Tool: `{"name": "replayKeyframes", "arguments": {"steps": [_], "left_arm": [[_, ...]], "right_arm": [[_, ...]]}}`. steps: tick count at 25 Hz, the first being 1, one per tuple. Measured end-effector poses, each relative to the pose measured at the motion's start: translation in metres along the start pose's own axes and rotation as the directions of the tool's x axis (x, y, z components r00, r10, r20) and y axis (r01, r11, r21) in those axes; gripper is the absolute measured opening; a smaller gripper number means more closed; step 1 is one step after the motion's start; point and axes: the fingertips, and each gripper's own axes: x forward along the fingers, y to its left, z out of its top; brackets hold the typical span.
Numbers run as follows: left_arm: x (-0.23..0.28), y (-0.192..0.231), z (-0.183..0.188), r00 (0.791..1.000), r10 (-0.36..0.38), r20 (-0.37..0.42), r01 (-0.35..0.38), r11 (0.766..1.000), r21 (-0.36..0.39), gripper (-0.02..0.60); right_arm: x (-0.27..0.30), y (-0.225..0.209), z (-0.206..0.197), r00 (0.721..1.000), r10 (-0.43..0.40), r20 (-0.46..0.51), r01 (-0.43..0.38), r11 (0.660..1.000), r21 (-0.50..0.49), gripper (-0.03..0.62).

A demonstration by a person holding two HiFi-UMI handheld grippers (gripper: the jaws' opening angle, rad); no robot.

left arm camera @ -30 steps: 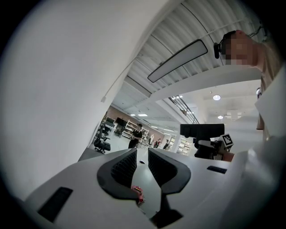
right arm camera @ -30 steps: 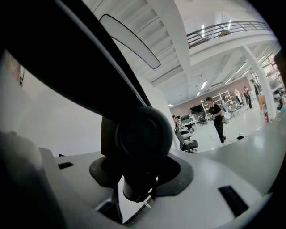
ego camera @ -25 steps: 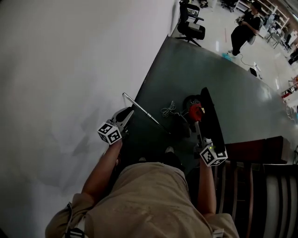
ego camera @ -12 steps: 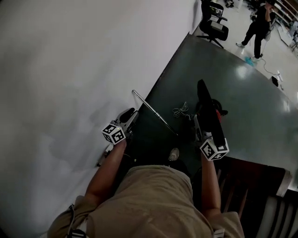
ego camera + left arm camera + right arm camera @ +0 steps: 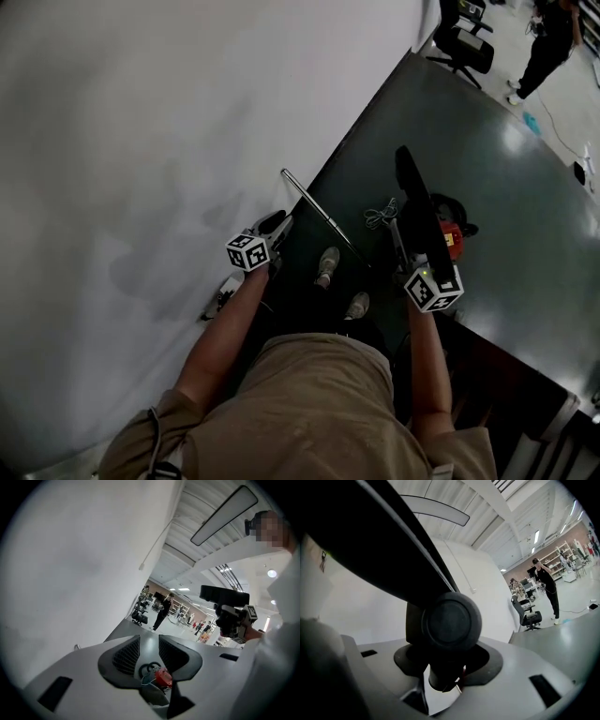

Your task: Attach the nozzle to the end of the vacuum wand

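1. The dark grey floor mat carries everything.
2. A thin silver wand sits by its left edge.
3. A coiled cord and a red vacuum body lie mid-mat.

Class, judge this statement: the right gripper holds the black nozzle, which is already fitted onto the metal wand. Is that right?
Not fitted. The head view shows the metal wand apart, left of the black nozzle that the right gripper holds.
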Motion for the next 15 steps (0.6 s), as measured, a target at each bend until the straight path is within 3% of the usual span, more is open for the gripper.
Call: {"name": "replayKeyframes", "arguments": {"steps": [4,8,15], "left_arm": [[0.035,0.072,-0.029,0.997,0.065,-0.034,-0.069,0.992,-0.110,0.120],[0.060,0.137,-0.055,0.990,0.123,-0.065,-0.135,0.962,-0.236,0.134],[0.131,0.253,-0.104,0.963,0.199,-0.180,-0.246,0.924,-0.292,0.147]], "right_arm": [[0.043,-0.004,-0.019,0.999,0.017,-0.048,-0.017,1.000,-0.002,0.178],[0.088,-0.008,-0.033,0.995,0.030,-0.093,-0.032,0.999,-0.019,0.178],[0.189,-0.046,-0.081,0.989,0.014,-0.149,-0.013,1.000,0.009,0.178]]}}
